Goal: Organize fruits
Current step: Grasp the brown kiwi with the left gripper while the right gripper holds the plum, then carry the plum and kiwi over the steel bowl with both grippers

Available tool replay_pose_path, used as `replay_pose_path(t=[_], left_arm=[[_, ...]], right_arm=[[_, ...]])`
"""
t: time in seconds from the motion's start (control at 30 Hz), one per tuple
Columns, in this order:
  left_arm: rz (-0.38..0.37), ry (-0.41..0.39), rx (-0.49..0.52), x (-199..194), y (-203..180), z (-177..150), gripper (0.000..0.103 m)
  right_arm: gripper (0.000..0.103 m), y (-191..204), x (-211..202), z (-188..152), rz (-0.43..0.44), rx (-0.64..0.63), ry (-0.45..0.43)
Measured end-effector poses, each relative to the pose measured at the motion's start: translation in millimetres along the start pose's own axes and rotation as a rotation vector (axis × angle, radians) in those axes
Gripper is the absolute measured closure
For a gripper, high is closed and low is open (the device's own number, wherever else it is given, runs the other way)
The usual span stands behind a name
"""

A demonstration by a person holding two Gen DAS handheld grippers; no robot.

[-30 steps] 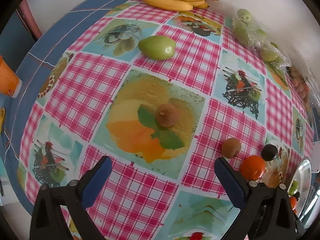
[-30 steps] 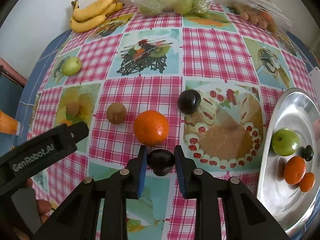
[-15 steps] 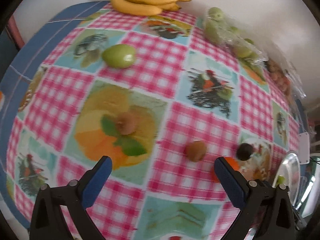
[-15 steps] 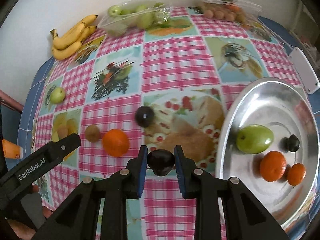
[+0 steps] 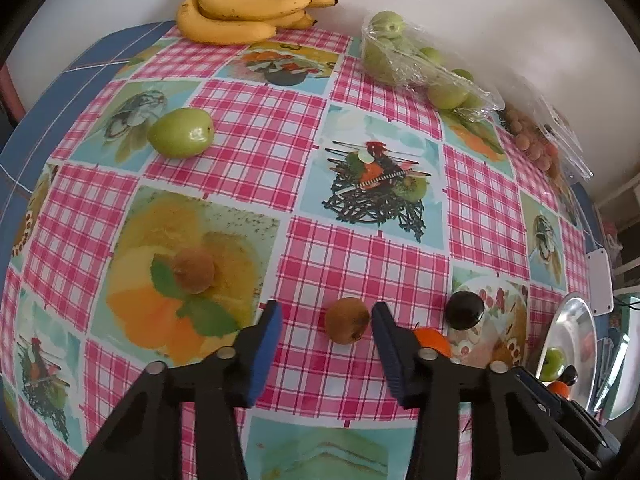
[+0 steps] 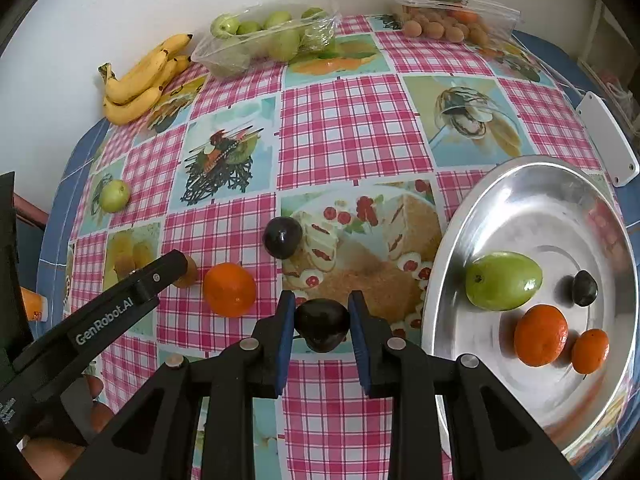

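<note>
Between the blue pads of the right gripper (image 6: 322,326), at about 6 o'clock in the right wrist view, sits a dark plum (image 6: 322,323), clamped from both sides and held over the checked tablecloth (image 6: 352,120). At 3 to 4 o'clock lies the metal tray (image 6: 536,184), holding a green fruit (image 6: 503,281), a small dark fruit (image 6: 584,288) and two oranges, the bigger (image 6: 541,335) touching or just beside the smaller (image 6: 590,351). Loose on the cloth, an orange (image 6: 229,289) rests at 9 o'clock of the held plum, and another dark plum (image 6: 282,237) at 11 o'clock of it.

Seen from the left wrist, the left gripper (image 5: 326,328) stands with its jaws apart around a brown kiwi (image 5: 346,325); the kiwi lies nearer the right-hand pad, though whether they touch is hard to tell. A second brown fruit (image 5: 193,271) sits at 10 o'clock of the gripper, on a printed picture of fruit. A lone green fruit (image 5: 180,132) lies further off at 11 o'clock. Along the wall at 12 o'clock rest bananas (image 5: 244,14), at 1 o'clock a clear bag of green fruit (image 5: 424,68), and at 2 o'clock a pack of small brownish fruit (image 5: 532,140)
</note>
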State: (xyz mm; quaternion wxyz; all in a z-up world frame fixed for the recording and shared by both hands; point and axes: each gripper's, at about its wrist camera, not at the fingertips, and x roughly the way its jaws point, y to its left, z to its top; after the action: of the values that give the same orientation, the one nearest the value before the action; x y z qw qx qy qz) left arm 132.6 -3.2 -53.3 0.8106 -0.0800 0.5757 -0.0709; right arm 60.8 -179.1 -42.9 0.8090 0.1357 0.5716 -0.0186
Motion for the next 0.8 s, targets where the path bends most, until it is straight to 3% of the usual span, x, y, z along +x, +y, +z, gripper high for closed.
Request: replay_pose_path(t=[0.17, 0.2, 0.8], left_arm=[[-0.021, 0.002, 0.017, 2, -5, -2, 0.070], [-0.027, 0.004, 0.016, 1, -6, -3, 0.077], [-0.013, -0.024, 0.005, -27, -18, 0, 0.077]], right_arm=[[0.075, -1, 0, 0, 0.005, 0.008, -0.001], [0.075, 0, -1, 0, 0.005, 0.010, -0.003], [0.075, -8, -7, 1, 0.011, 0.040, -0.019]])
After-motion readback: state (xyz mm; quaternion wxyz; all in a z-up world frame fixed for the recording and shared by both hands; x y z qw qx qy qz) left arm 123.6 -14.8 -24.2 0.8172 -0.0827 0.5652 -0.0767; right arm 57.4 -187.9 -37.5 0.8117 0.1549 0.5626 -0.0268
